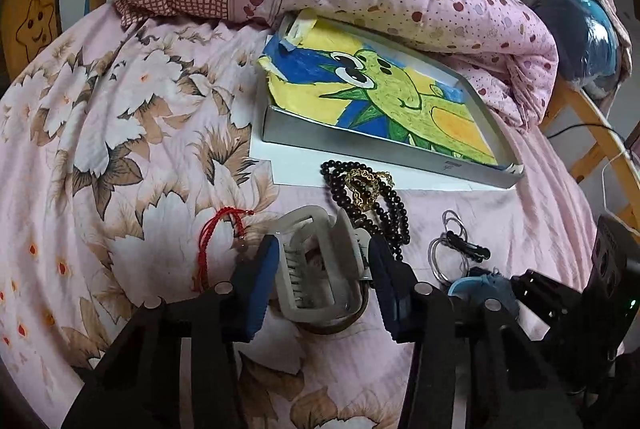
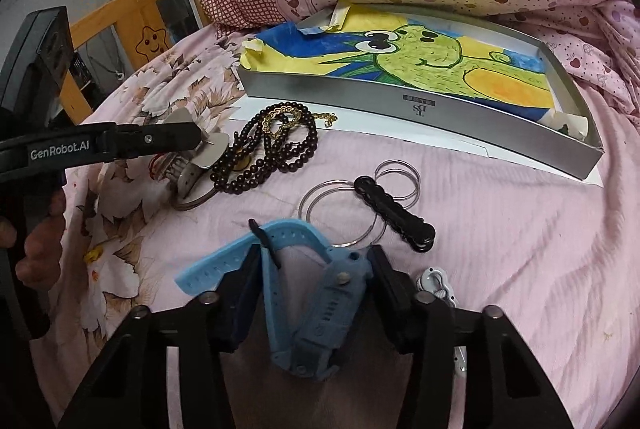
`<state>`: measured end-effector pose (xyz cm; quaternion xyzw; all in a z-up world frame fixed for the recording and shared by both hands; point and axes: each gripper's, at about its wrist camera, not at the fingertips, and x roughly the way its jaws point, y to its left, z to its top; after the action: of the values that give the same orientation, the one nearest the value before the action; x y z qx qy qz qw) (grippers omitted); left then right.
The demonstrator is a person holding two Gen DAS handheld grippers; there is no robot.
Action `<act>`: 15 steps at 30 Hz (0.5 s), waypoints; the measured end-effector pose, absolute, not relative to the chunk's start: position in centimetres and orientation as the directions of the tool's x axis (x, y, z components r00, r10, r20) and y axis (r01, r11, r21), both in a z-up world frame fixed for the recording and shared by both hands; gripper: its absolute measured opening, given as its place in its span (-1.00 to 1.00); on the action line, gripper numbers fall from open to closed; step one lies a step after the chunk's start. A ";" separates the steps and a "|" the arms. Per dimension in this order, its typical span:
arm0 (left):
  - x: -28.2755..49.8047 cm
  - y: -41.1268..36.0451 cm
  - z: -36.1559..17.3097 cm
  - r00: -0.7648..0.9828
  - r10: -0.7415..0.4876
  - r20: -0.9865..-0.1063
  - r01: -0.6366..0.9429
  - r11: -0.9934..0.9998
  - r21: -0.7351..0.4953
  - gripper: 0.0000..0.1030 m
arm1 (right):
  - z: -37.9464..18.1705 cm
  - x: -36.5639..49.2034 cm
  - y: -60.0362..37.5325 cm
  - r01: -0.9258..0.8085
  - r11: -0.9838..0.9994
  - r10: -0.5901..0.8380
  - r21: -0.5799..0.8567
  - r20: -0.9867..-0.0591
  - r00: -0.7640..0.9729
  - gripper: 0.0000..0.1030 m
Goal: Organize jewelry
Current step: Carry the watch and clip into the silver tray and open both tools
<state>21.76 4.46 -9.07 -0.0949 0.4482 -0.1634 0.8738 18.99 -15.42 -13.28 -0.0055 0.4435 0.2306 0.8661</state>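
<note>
We hold the left gripper point(image 1: 322, 281) low over the bed sheet point(image 1: 120, 157), its two blue pads on both sides of the grey hair claw point(image 1: 316, 265), which lies just beside the black bead necklace point(image 1: 372, 201) and the gold chain point(image 1: 366, 183). Our right gripper point(image 2: 312, 293) also reaches forward and low, with its fingers set around the blue watch point(image 2: 320, 301), close to both sides. The silver box point(image 2: 420, 101) with a drawing inside stands behind the jewelry.
</note>
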 end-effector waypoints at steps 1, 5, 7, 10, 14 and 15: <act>21.8 4.5 -9.0 0.537 -0.387 -0.749 0.205 0.922 -0.330 -0.45 | -13.2 18.9 -15.4 -0.404 0.893 0.397 0.198 -0.770 0.501 -0.27; 21.6 4.0 -8.7 0.522 -0.394 -0.757 0.223 0.919 -0.325 -0.63 | -12.9 18.4 -15.4 -0.404 0.892 0.402 0.202 -0.764 0.504 -0.35; 21.4 3.8 -8.6 0.522 -0.388 -0.760 0.225 0.922 -0.316 -0.65 | -12.6 18.0 -15.6 -0.401 0.891 0.409 0.213 -0.760 0.505 -0.35; 21.0 3.7 -8.0 0.528 -0.374 -0.763 0.218 0.928 -0.304 -0.65 | -11.8 17.6 -15.9 -0.397 0.887 0.427 0.235 -0.744 0.514 -0.35; 20.3 4.2 -6.6 0.549 -0.408 -0.730 0.209 0.912 -0.352 -0.65 | -10.3 17.3 -16.2 -0.395 0.880 0.453 0.263 -0.716 0.531 -0.35; 20.1 4.5 -6.0 0.559 -0.425 -0.712 0.212 0.903 -0.373 -0.65 | -9.8 17.3 -16.3 -0.397 0.878 0.458 0.267 -0.707 0.538 -0.35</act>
<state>20.13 4.50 -6.02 -0.1232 0.4331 -0.1822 0.8741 17.30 -16.29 -9.82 0.0369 0.4140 0.2441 0.8762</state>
